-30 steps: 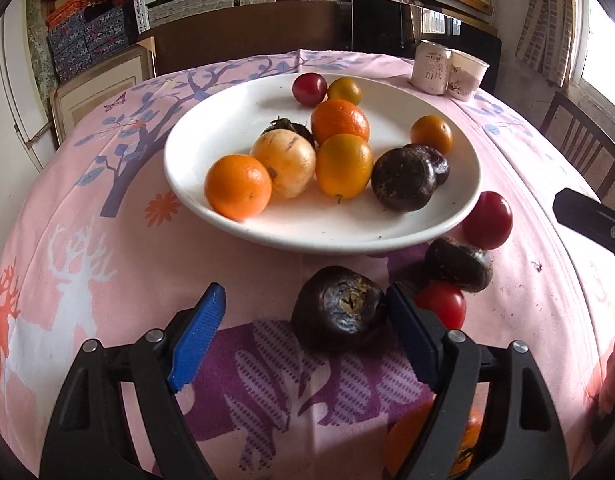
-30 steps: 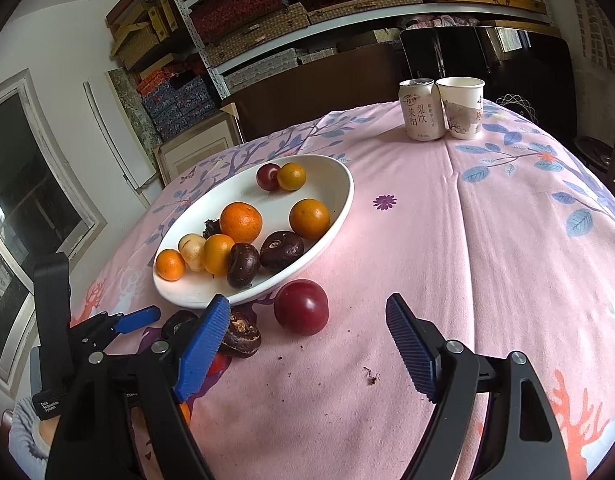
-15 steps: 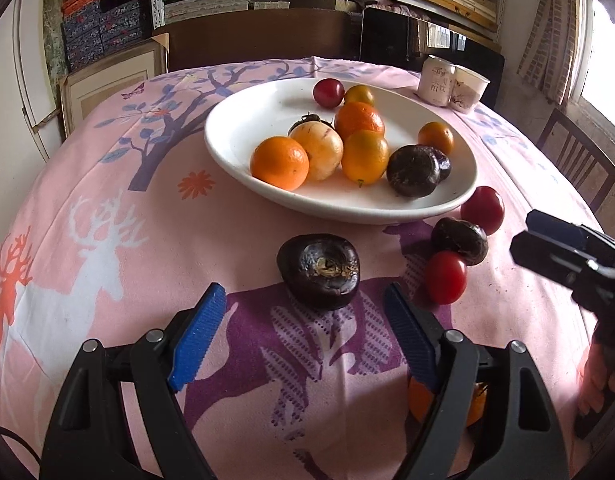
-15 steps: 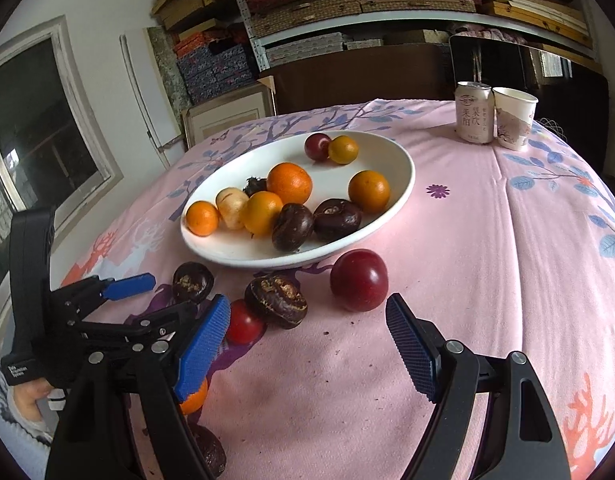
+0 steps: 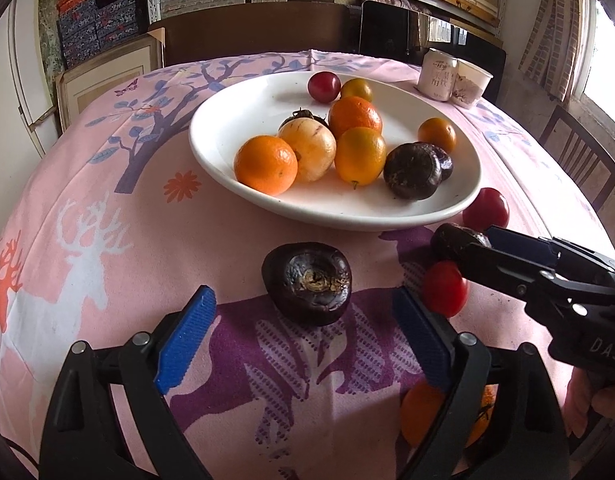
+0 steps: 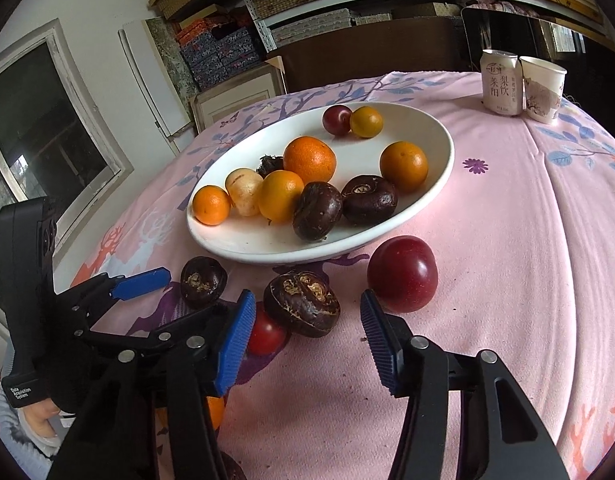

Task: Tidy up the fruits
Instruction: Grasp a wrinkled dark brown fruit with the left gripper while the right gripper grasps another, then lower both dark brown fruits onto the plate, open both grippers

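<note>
A white plate (image 5: 235, 128) (image 6: 439, 176) holds several oranges, dark brown fruits and a plum. On the cloth before it lie a dark brown fruit (image 5: 307, 284) (image 6: 203, 282), a second dark fruit (image 6: 303, 304) (image 5: 447, 240), a red tomato (image 5: 443, 288) (image 6: 267, 334), a red plum (image 6: 403, 274) (image 5: 487, 212) and an orange (image 5: 421, 412). My left gripper (image 5: 303, 340) is open, just short of the first dark fruit. My right gripper (image 6: 307, 340) is open, its fingers on either side of the second dark fruit.
A drink can (image 6: 501, 82) and a paper cup (image 6: 543, 88) stand at the table's far right. The table has a pink patterned cloth (image 6: 507, 240). Shelves with boxes line the back wall. A wooden chair (image 5: 575, 148) stands at the right.
My right gripper has moved forward and left, from near the plum to around the second dark fruit. My left gripper has drawn back from the first dark fruit, which now lies ahead of its fingertips.
</note>
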Demonstrator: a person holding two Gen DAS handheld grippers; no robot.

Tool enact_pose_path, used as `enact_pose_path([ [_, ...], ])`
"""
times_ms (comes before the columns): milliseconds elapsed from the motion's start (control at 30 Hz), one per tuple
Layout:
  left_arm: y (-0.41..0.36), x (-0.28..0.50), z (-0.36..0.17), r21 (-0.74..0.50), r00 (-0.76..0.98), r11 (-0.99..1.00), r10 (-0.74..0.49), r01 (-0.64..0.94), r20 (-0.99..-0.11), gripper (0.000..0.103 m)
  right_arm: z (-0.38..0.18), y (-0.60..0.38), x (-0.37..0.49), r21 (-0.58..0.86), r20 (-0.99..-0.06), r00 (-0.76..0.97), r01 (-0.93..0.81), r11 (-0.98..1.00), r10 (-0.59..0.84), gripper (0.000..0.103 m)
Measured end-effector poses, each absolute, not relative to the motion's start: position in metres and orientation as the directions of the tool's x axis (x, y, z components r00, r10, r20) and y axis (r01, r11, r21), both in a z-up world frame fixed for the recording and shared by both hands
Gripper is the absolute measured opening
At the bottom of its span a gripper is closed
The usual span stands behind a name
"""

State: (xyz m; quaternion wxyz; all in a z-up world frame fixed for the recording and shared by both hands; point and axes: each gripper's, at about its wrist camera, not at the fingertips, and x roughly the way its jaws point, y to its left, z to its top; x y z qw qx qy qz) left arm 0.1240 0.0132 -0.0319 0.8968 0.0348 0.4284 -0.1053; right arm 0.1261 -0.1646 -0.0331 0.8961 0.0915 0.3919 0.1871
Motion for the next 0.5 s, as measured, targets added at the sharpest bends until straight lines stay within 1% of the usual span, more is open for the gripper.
enact_pose_path([
  [167,0.01,0.129,-0.035,-0.043,0.59,0.973,-0.172,0.225,-0.789,0.089,-0.038,-0.166,0.135,0.371,-0.665,0.597,-0.257,0.892,0.449,0.049],
  [267,0.01,0.129,-0.036,-0.051,0.585,0.973,-0.177,0.227,-0.792,0.09,-0.04,-0.166,0.136,0.404,-0.66,0.577,-0.269,0.874,0.482,0.042],
  [500,0.016,0.127,-0.034,-0.098,0.591,0.968,-0.22,0.232,-0.776,0.09,-0.037,-0.172,0.125,0.41,-0.656,0.579,-0.266,0.872,0.485,0.042],
])
